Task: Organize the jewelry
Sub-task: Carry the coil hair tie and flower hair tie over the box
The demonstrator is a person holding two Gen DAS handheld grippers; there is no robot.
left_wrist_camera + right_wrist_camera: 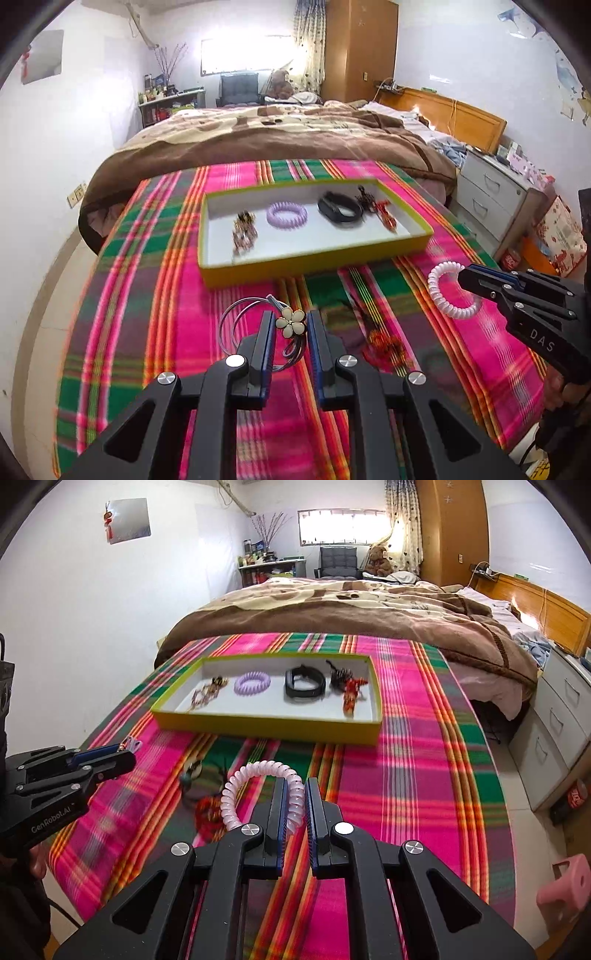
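Your left hand-held gripper (291, 325) is clamped on a silver wire bangle (258, 325) with a cream flower charm; your right hand-held gripper (295, 797) pinches a pale pink spiral coil band (258, 786). Both hang above the plaid surface (147, 295), near side of the yellow-rimmed tray (314, 258).

A bench (155, 258) draped in a pink, green and orange plaid cloth (424, 746) carries everything, with a bed under a brown blanket just beyond its far edge. Toward the far side of the cloth sits a shallow yellow-rimmed tray (314, 263) with a white floor, its long side running left to right. On the cloth itself, nearer than the tray and about midway across, lies a red-and-orange beaded ornament (388, 341) with dark strands trailing toward the tray; motion blur hides its finer form. A second small dark piece (192, 771) lies just left of it, too blurred to identify.
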